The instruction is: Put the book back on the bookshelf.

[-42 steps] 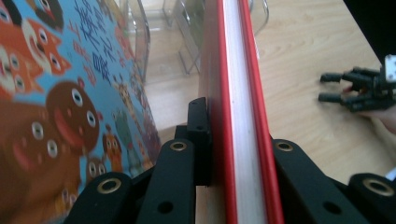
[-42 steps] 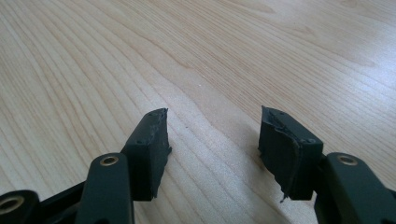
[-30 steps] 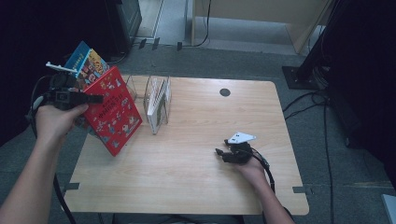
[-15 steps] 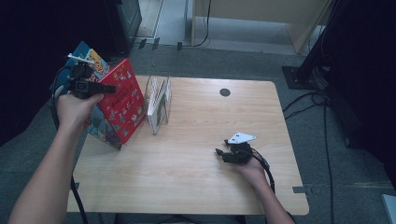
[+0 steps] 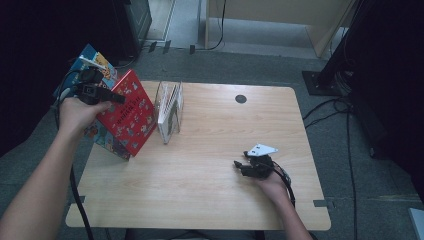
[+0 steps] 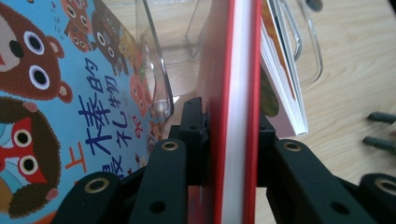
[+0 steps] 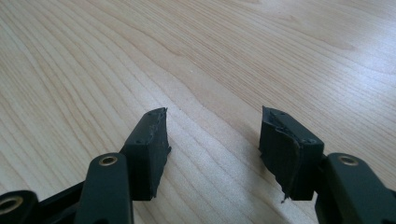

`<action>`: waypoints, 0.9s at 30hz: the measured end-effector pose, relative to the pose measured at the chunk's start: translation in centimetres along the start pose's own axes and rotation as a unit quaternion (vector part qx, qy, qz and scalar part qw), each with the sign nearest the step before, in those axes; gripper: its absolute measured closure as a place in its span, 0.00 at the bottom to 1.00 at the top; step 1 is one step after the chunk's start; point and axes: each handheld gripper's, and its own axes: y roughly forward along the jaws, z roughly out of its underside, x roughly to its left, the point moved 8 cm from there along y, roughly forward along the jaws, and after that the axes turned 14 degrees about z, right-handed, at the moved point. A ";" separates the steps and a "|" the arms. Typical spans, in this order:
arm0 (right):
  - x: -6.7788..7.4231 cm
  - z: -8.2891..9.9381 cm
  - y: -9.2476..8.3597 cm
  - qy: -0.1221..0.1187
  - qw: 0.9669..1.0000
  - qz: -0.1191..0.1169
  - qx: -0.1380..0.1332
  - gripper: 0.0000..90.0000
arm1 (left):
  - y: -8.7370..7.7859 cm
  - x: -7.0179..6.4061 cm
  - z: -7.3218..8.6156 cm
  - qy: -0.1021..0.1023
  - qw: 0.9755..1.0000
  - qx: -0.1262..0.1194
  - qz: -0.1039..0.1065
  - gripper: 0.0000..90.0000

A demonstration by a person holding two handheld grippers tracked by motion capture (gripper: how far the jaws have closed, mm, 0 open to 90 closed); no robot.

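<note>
- Red book (image 5: 128, 114) stands tilted at the desk's (image 5: 210, 200) nine-o'clock edge, pinched on its fore-edge by your left gripper (image 6: 232, 140), whose jaws have just been opening slightly around it.
- Loosen further and you risk it toppling onto the blue book (image 6: 70, 93) at its nine o'clock.
- Swing it toward three o'clock carelessly and its corner could catch the clear rack (image 5: 170, 111) or the books already filed.
- Your right gripper (image 7: 212, 140) rests idle on the desk at five o'clock, jaws apart and empty, too far away to help.

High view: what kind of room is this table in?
Probably a lab or workshop set up for recording. A lone wooden table stands on grey carpet, cables trail across the floor, and a black stand base sits nearby.
</note>
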 end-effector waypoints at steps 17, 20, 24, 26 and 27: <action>0.0 0.0 0.0 0.001 1.000 0.000 0.000 0.47 | -0.7 1.0 -1.5 -0.053 0.999 0.011 -0.004 0.89; 0.0 0.0 0.0 0.001 1.000 0.000 0.000 0.47 | -0.7 1.2 -2.4 -0.059 0.998 -0.016 0.003 0.89; -0.1 0.0 0.0 0.002 1.000 0.002 0.001 0.47 | -0.2 1.4 -3.0 -0.062 0.998 -0.024 -0.001 0.89; 0.0 -0.1 0.1 0.004 1.000 0.003 0.001 0.47 | 0.5 1.7 -3.4 -0.062 0.998 -0.030 -0.007 0.89; 0.0 0.0 0.1 0.004 1.000 0.003 0.002 0.47 | 0.8 1.9 -3.6 -0.063 0.997 -0.032 -0.008 0.89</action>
